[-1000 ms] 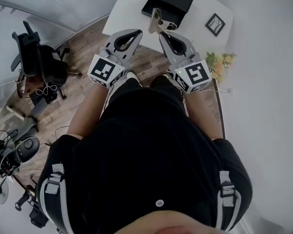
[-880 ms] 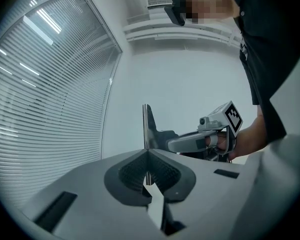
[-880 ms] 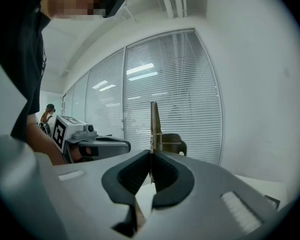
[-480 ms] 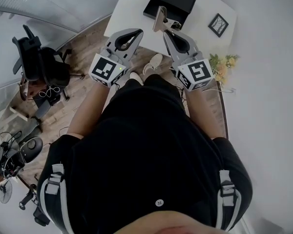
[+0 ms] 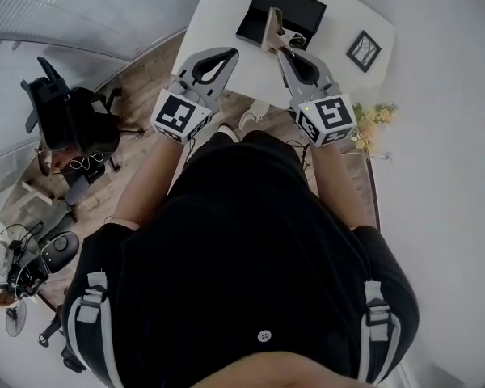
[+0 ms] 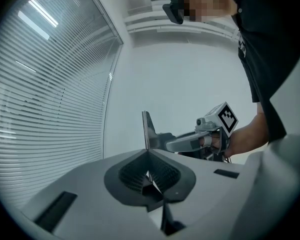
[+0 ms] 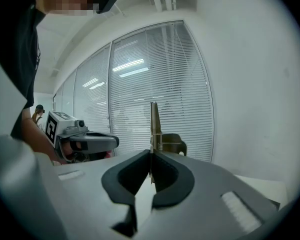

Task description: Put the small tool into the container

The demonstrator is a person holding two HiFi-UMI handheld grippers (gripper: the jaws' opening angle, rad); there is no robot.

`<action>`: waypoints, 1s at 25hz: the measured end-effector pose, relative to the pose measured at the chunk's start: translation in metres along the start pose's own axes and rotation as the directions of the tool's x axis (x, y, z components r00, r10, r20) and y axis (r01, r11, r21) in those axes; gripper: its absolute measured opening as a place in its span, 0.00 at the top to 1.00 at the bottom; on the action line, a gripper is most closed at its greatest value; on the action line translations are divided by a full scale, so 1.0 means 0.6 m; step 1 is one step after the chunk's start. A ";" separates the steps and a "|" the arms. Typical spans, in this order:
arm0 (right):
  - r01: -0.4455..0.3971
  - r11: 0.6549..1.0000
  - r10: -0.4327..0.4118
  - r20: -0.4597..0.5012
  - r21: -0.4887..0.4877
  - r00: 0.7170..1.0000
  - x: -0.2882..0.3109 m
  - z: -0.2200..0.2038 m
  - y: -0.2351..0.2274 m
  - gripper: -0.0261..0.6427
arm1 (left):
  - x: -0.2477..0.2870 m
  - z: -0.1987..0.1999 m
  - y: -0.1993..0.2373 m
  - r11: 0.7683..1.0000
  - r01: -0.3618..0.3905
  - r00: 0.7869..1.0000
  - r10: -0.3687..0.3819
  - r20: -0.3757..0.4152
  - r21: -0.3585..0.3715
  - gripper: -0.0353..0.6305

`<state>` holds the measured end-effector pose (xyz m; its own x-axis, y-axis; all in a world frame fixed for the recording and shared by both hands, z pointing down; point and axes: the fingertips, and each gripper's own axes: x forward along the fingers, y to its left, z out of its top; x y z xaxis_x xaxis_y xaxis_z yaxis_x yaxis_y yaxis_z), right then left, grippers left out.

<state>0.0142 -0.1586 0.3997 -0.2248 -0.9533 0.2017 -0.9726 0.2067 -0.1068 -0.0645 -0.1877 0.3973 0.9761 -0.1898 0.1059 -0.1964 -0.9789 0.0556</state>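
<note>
- Here, the right tool (image 7: pixel 151 156) is clamped shut on a small tan metal spring clip (image 7: pixel 154 121), which stands upright out of its jaws.
- In the head view the clip shows against the near edge of the black rectangular open container (image 5: pixel 303 6) on the white surface (image 5: pixel 218 23), held in the air.
- The left tool (image 6: pixel 149 156) has its jaws pressed together with nothing between them, beside the right tool.
- A small dark-framed picture (image 5: pixel 364 51) lies right of the container.
</note>
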 end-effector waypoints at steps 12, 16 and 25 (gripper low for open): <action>0.018 1.000 -0.017 -0.032 0.022 0.999 0.047 -0.003 -0.112 0.94 | 0.112 -0.011 0.048 1.000 0.020 1.000 -0.020 -0.020 -0.015 0.93; 0.020 0.999 -0.018 -0.074 0.025 0.997 0.066 -0.018 -0.154 0.94 | 0.158 -0.014 0.065 1.000 0.027 0.999 -0.028 -0.027 -0.012 0.93; 0.021 0.999 -0.009 -0.238 0.047 0.971 0.112 -0.109 -0.237 0.94 | 0.233 -0.028 0.082 0.998 0.062 0.998 -0.061 -0.024 0.020 0.94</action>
<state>0.1336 -0.2378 0.4923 -0.2239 -0.8752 0.4288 -0.9731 0.1764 -0.1482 0.0609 -0.2613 0.4317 0.9837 -0.1277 0.1262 -0.1339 -0.9901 0.0420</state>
